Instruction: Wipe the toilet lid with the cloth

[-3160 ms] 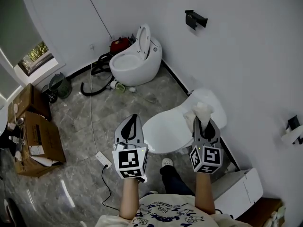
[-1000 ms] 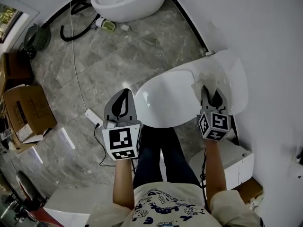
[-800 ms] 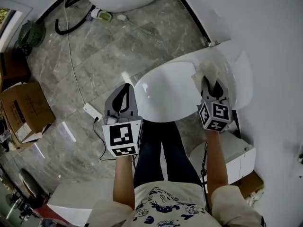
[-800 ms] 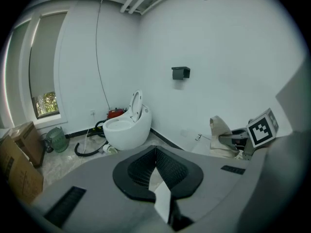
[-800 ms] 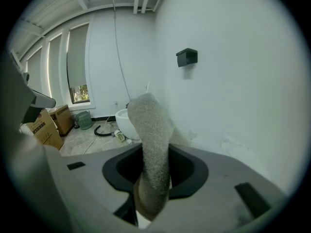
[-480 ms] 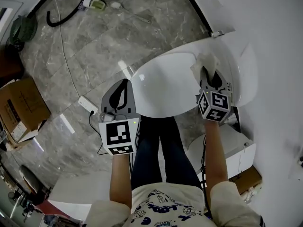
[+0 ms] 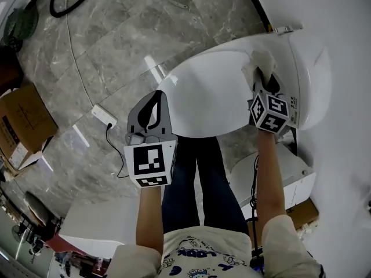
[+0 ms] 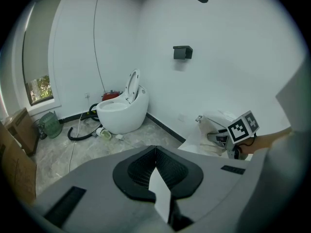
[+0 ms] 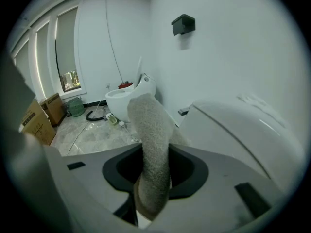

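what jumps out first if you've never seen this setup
The white toilet lid fills the middle of the head view, and the right gripper holds a pale cloth near its right end. The left gripper is shut on nothing, off the lid's left edge above the grey floor.

You work in an evenly bright room, with daylight entering by the window (image 8: 39, 84). The marble floor (image 7: 116, 51) throws white glare streaks, and the toilet lid (image 7: 208, 91) shines glossy. Both gripper views bulge fisheye-wise, with black corners and curved walls (image 8: 233, 47). Your head view is sharp.
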`<state>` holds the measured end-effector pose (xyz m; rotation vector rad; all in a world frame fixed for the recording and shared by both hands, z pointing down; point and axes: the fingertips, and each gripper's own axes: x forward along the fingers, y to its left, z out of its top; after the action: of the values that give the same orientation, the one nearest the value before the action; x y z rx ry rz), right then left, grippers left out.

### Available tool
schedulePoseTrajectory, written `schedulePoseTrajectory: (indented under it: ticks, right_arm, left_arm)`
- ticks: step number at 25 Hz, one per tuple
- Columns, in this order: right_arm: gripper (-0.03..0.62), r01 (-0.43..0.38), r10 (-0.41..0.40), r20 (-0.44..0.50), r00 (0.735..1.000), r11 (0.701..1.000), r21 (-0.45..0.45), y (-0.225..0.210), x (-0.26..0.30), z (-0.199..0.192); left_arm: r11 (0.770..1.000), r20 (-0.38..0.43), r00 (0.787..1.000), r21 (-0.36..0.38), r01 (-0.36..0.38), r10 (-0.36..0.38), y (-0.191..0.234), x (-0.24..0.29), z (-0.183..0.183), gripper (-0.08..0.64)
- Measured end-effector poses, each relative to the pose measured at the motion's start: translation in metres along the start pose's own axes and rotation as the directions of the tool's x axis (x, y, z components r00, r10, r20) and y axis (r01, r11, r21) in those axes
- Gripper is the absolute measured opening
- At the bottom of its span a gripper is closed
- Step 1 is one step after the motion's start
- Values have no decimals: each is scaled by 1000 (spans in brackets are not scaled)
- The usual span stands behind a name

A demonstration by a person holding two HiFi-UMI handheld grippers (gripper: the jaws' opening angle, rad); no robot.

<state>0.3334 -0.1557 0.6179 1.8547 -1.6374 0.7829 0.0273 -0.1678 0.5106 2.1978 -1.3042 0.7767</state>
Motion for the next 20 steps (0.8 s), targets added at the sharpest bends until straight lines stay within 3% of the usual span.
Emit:
schedulePoseTrajectory:
  ticks: [12,20]
  right_arm:
    - [118,-28,13,-169,985,996,-84,-2,68,-57]
    - [118,-49,34,-209,977,997,-66,0,86,-72]
  left_arm:
    - [1000,-26,1000,-19,8,-9,-6,25,-30,5]
    - [999,-46,999,-44,-2,0,-3,24,-49,5]
